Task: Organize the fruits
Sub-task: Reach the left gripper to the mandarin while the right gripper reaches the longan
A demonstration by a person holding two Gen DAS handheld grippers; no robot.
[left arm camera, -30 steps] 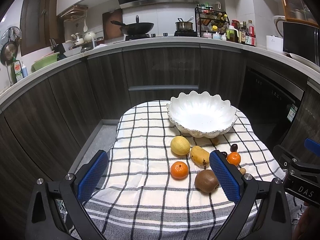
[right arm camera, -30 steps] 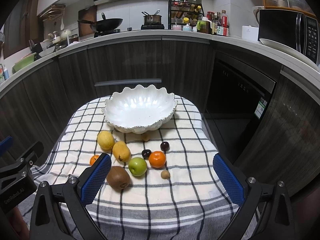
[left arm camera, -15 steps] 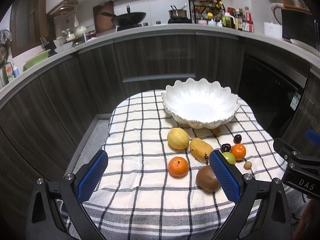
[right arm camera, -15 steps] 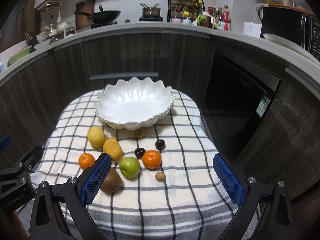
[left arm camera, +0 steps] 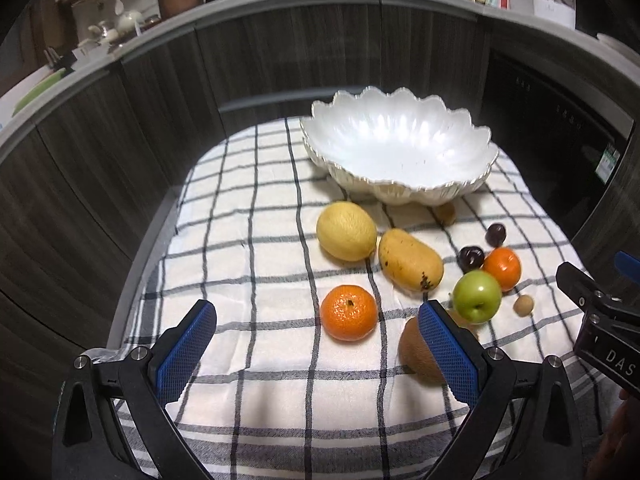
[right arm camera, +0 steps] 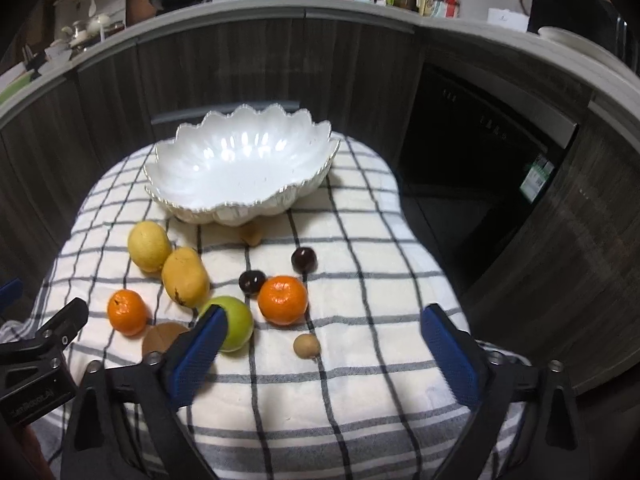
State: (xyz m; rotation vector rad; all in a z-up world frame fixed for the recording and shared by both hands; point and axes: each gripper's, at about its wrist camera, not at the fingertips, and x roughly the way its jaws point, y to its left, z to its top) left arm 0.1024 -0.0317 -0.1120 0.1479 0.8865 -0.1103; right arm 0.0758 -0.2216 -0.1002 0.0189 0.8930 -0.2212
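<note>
A white scalloped bowl [left arm camera: 400, 148] [right arm camera: 240, 168] stands empty at the far side of a checked cloth. In front of it lie a lemon [left arm camera: 346, 231], a mango [left arm camera: 410, 260], two oranges [left arm camera: 349, 312] [right arm camera: 283, 300], a green apple [right arm camera: 238, 322], a kiwi [left arm camera: 416, 350], two dark plums [right arm camera: 304, 259] and small brown fruits [right arm camera: 307, 346]. My left gripper [left arm camera: 316, 344] is open just before the near orange, its right finger over the kiwi. My right gripper [right arm camera: 324, 344] is open near the apple and the second orange.
The checked cloth [left arm camera: 248, 240] covers a small table with edges dropping off on all sides. Dark cabinets [right arm camera: 260, 68] curve behind it, with a dishwasher front [right arm camera: 480, 152] at the right. The counter above holds pans and bottles.
Both grippers have moved forward and down toward the fruit, which now looks larger and closer. The fruits and the bowl have not moved.
</note>
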